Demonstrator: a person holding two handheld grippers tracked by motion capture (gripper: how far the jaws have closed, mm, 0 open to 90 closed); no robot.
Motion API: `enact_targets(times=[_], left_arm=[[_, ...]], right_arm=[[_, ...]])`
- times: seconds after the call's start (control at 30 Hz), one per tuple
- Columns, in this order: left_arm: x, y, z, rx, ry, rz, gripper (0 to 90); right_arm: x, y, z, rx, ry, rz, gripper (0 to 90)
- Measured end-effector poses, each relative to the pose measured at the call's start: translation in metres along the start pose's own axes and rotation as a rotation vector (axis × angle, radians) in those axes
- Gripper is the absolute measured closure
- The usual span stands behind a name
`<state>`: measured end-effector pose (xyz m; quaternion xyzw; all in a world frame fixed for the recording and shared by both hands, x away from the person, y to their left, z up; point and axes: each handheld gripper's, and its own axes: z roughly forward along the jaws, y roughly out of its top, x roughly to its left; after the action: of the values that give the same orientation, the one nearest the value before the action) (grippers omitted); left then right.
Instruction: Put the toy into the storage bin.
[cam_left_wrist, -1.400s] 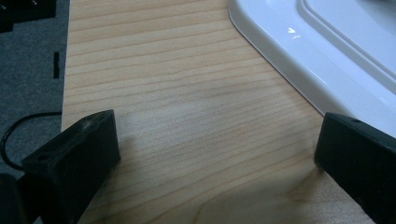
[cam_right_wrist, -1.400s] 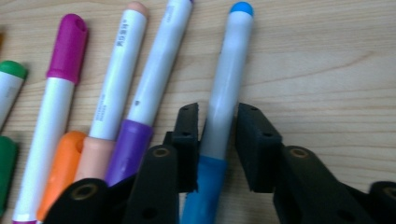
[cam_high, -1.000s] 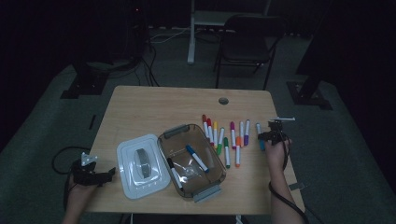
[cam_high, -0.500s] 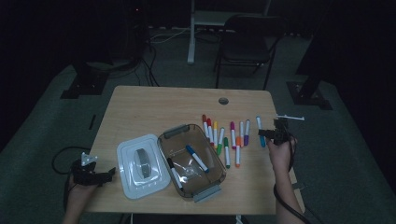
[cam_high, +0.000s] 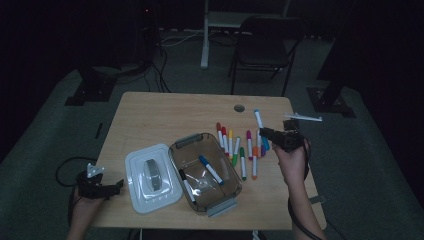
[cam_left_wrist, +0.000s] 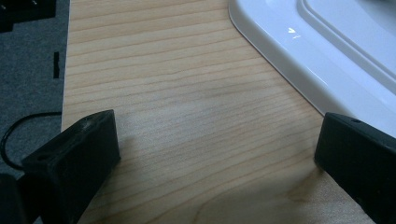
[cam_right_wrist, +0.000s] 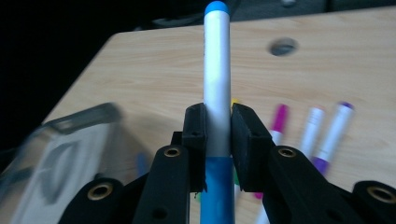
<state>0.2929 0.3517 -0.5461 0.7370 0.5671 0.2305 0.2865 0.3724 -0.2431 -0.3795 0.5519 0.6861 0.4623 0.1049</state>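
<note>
My right gripper (cam_high: 265, 133) is shut on a light-blue-capped marker (cam_high: 259, 121) and holds it in the air over the row of loose markers (cam_high: 241, 152). In the right gripper view the marker (cam_right_wrist: 217, 70) stands upright, pinched between the two pads (cam_right_wrist: 196, 135). A clear container (cam_high: 187, 141) sits at the table's middle front with a blue marker (cam_high: 211, 169) and a black one (cam_high: 186, 184) inside. My left gripper (cam_high: 118, 183) rests open at the front left corner, nothing between its jaws, beside the white lid (cam_high: 150, 177).
In the left gripper view, the lid's (cam_left_wrist: 336, 56) edge lies just past the right jaw on bare wood (cam_left_wrist: 163, 93). A cable hole (cam_high: 239, 107) is near the table's far edge. A chair (cam_high: 265, 45) and stand legs stand behind the table.
My right gripper has lifted with the light blue marker and swung left from the table's right edge to above the marker row. The left gripper has stayed put.
</note>
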Motion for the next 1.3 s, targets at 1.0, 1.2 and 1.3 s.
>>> enact_targets(times=[1.0,1.2,1.3], left_arm=[[0.000,0.000,0.000,0.001,-0.001,-0.002,0.5],[0.000,0.000,0.000,0.000,0.000,-0.002,0.5],[0.000,0.000,0.000,-0.001,0.000,-0.002,0.5]], right_arm=[[0.168,-0.050,0.075,0.299,0.379,-0.265,76.9],[0.172,-0.059,0.098,0.384,0.359,-0.268,76.9],[0.171,-0.061,0.105,0.408,0.345,-0.265,76.9]])
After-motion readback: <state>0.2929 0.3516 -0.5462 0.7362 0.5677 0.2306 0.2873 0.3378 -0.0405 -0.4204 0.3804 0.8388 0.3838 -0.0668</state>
